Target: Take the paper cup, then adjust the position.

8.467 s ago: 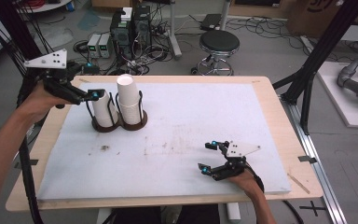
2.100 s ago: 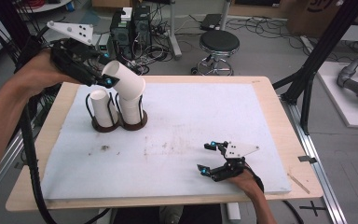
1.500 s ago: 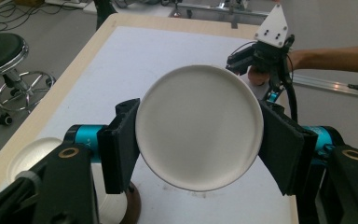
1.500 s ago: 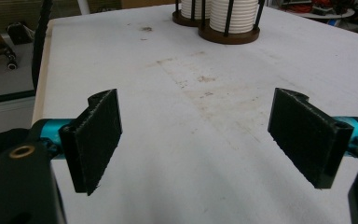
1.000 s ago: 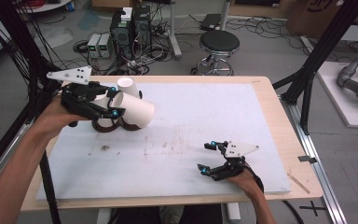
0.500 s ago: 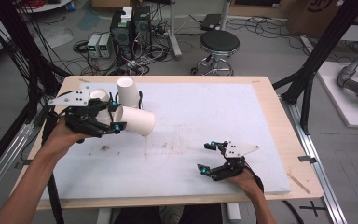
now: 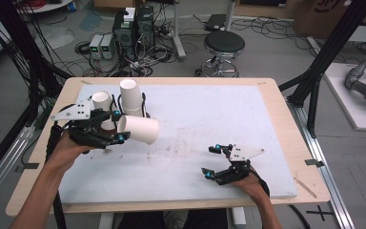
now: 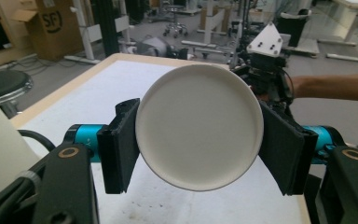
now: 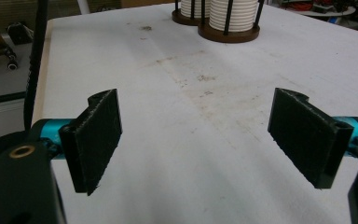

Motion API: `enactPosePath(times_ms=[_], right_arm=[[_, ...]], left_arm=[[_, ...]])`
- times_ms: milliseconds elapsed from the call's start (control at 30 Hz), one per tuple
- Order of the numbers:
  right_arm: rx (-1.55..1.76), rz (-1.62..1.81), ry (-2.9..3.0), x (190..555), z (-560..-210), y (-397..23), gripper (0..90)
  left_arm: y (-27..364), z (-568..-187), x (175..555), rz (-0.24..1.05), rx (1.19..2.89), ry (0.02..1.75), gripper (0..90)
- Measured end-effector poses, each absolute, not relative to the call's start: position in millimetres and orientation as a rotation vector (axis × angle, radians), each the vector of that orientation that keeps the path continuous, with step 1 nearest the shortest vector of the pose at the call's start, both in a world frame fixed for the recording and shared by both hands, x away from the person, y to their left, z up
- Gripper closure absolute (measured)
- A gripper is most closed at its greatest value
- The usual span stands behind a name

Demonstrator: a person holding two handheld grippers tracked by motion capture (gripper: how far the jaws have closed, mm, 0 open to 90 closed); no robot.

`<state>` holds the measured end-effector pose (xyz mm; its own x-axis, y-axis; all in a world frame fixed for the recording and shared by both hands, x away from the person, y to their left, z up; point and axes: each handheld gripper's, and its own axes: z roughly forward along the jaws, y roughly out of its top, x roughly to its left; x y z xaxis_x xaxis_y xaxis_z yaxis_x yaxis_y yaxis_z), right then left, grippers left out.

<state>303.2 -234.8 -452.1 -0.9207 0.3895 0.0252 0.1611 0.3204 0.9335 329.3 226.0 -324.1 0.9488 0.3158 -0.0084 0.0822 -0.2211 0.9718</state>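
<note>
Your left gripper (image 7: pixel 119 128) is clamped on a white paper cup (image 7: pixel 138 129), its two black pads pressed against opposite sides of the cup near the base. The cup lies on its side in the grip, held above the white mat (image 7: pixel 195 119), with its mouth pointing toward the middle of the table. In the left gripper view the cup's round bottom (image 8: pixel 199 126) faces the camera, so its inside is hidden there; in the high view you cannot tell whether anything is in it.

Just behind the gripper, at the mat's far left corner, stand two dark wooden cup holders with thin upright rods. The nearer-centre holder (image 7: pixel 142 113) carries a tall stack of upturned white cups (image 7: pixel 129 97); the outer holder (image 7: pixel 106 125) carries a shorter stack (image 7: pixel 101 100), partly covered by your gripper. In the right gripper view both holders (image 9: pixel 228 32) show far off, each ringed around its cups.

Your right gripper (image 7: pixel 212 162) rests near the mat's front right, jaws spread wide with nothing between them, well apart from the cup.

Between the two grippers the mat is bare apart from faint brown stains (image 7: pixel 181 143). The wooden table edge (image 7: pixel 286 119) frames the mat on all sides, with a wider strip at your right.
</note>
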Motion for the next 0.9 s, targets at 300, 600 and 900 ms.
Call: enactPosePath(times_ms=[300,600,900], right_arm=[[0.499,1.636,2.378,302.4,-452.0,-234.2,18.0],[0.508,1.656,2.362,301.6,-452.1,-236.1,18.0],[0.524,1.653,2.363,302.7,-452.0,-236.0,18.0]], left_arm=[[229.1,-327.3,329.2,0.223,1.778,0.295,34.5],[230.6,-327.1,328.9,0.229,1.77,0.298,34.5],[229.4,-328.8,329.0,0.225,1.78,0.296,34.5]])
